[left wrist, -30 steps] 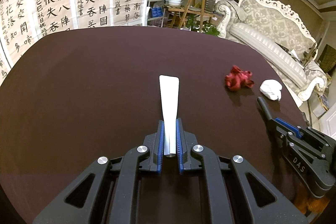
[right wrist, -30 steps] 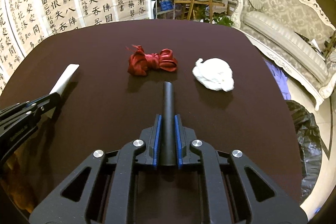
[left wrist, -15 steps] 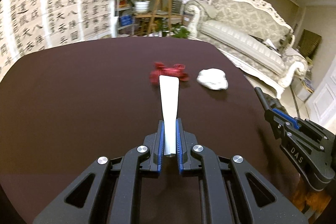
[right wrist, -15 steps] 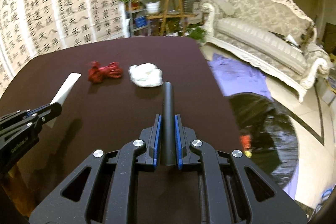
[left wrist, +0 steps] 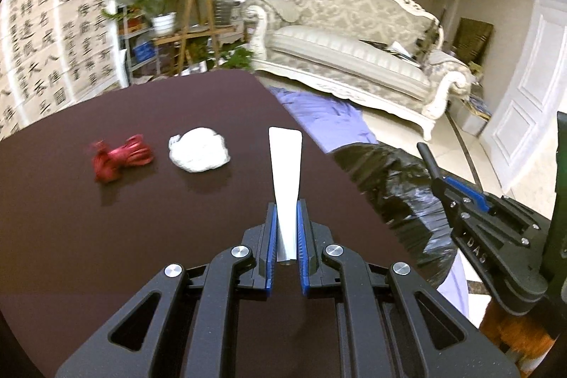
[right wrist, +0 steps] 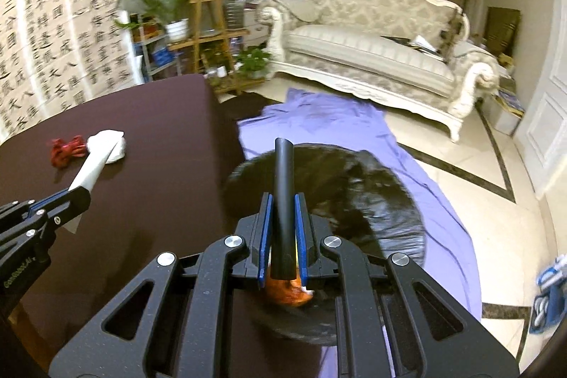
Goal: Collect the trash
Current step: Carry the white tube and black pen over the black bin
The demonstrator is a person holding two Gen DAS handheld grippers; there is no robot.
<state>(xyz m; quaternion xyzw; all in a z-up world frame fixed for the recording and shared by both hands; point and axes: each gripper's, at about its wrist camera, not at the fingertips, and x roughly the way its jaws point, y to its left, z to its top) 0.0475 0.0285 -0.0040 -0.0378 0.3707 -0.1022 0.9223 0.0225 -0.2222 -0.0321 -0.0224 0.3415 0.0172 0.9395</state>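
Observation:
My left gripper (left wrist: 285,211) is shut on a flat white strip (left wrist: 285,165) that sticks out over the dark table (left wrist: 106,236). A red crumpled wad (left wrist: 120,160) and a white crumpled wad (left wrist: 198,154) lie on the table to its left. My right gripper (right wrist: 283,204) is shut on a black tube (right wrist: 284,172) and hovers past the table's right edge, above an open black trash bag (right wrist: 354,193). Something orange (right wrist: 287,289) shows below its jaws. In the right wrist view the left gripper (right wrist: 76,197), white strip (right wrist: 94,165) and red wad (right wrist: 65,147) are at the left.
A purple sheet (right wrist: 319,119) is spread on the tiled floor under the bag. Behind it stands a cream sofa (right wrist: 372,59). A wooden plant stand (right wrist: 209,34) and a calligraphy wall hanging (right wrist: 53,41) are beyond the table's far edge.
Both grippers have swung to the right with their loads. The two wads have slid left in view, and the right gripper now hangs over the black bag instead of the table.

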